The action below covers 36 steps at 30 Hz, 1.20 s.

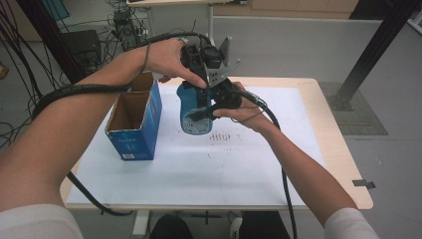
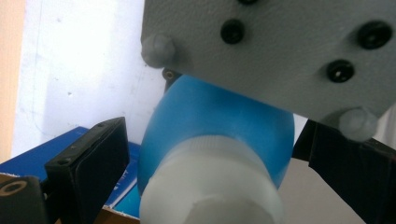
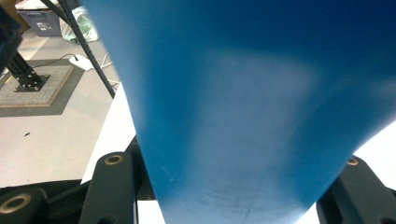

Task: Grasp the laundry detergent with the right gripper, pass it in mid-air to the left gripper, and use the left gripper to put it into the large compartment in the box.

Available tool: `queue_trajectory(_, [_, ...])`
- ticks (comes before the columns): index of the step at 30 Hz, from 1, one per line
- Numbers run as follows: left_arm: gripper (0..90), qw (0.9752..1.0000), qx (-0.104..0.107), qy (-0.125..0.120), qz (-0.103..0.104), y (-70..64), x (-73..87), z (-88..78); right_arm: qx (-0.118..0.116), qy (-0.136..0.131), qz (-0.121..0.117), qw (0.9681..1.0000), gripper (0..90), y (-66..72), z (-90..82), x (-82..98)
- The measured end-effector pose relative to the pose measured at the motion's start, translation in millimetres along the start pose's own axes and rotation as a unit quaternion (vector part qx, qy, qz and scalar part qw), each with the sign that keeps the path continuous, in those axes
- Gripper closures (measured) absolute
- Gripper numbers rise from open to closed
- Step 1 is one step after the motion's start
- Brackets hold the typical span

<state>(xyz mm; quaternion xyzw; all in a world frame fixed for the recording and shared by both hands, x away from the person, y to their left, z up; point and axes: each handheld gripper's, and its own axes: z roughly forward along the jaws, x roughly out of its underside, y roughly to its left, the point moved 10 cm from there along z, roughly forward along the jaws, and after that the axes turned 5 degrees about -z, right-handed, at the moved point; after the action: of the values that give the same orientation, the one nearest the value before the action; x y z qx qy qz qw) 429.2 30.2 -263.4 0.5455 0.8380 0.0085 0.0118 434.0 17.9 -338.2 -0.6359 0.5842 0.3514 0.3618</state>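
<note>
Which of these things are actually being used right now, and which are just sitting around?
In use:
blue bottle
right gripper, shut on it
left gripper, at its white cap

Lying about:
open blue box
floor cables

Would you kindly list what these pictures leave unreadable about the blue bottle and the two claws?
- Blue bottle label: too small, high view.
- Left claw contact with the white cap: hidden by grey plate, left gripper view.
- Right claw pads: hidden behind the bottle, right gripper view.
</note>
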Motion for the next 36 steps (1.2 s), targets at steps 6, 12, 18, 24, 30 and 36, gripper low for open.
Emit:
queue_trajectory(6, [5.3,1.0000,-0.002,-0.003,-0.001,-0.6,-0.4,-1.9,-0.002,0.004,0.008,1.0000,43.7,1.5,-0.5,1.1])
queue_trajectory(12, [5.3,1.0000,0.001,-0.006,-0.001,-1.9,-0.5,-1.4,-0.001,0.000,0.009,1.0000,43.8,2.0,-2.0,-0.4])
queue_trajectory(18, [5.4,1.0000,-0.001,-0.007,0.001,-1.8,-1.8,-2.4,0.001,0.002,0.006,1.0000,43.8,1.4,-2.6,0.4])
queue_trajectory(24, [5.5,1.0000,-0.003,-0.005,0.003,-2.8,-2.5,-3.6,0.003,0.001,0.004,1.0000,43.7,0.9,-2.5,-0.7])
queue_trajectory(30, [5.5,1.0000,-0.005,-0.006,0.000,-1.7,-2.1,-4.4,0.001,0.001,0.005,1.0000,43.8,1.3,-2.7,-0.3])
queue_trajectory(36, [5.6,1.0000,-0.009,-0.003,-0.002,-0.1,-1.0,-2.8,0.001,-0.001,0.005,1.0000,43.7,1.7,-3.1,-1.4])
